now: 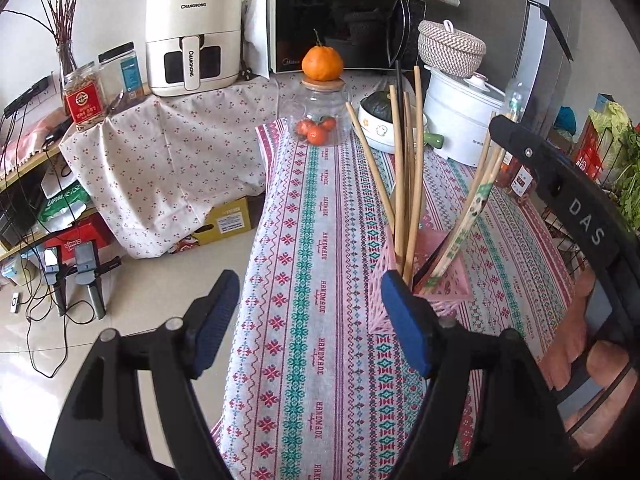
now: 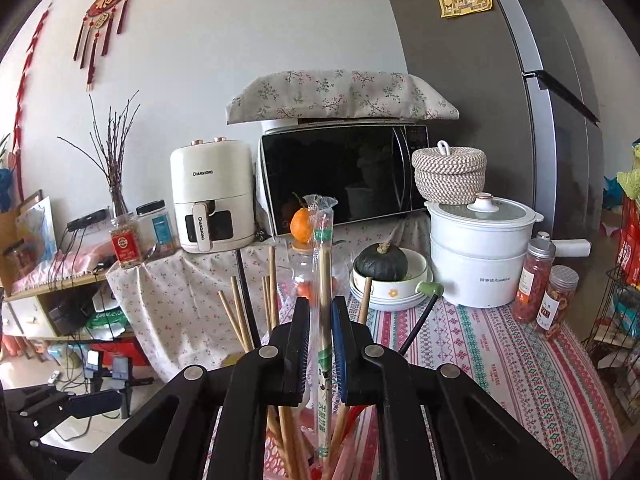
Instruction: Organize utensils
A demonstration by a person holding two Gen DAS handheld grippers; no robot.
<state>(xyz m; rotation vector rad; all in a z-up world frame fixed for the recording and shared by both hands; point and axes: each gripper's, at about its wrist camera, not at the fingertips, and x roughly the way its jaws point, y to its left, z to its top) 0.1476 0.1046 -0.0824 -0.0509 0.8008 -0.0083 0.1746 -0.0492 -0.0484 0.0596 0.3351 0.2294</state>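
right gripper (image 2: 320, 344) clamps wrapped chopsticks (image 2: 325, 280) over patterned tablecloth (image 1: 304, 240); left gripper (image 1: 308, 320) gapes wide.

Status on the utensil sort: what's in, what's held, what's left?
Done: several bare wooden chopsticks and a black one already stand in the pink lattice plastic holder. In hand: the right gripper is shut on a plastic-wrapped chopstick pair above the holder. The left gripper is open beside it. Left: release that pair; no loose utensils show on the patterned tablecloth.

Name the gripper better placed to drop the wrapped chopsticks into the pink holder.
Right. The right gripper is already shut on the wrapped chopsticks, directly above the pink holder; the left gripper is open, empty, beside it.
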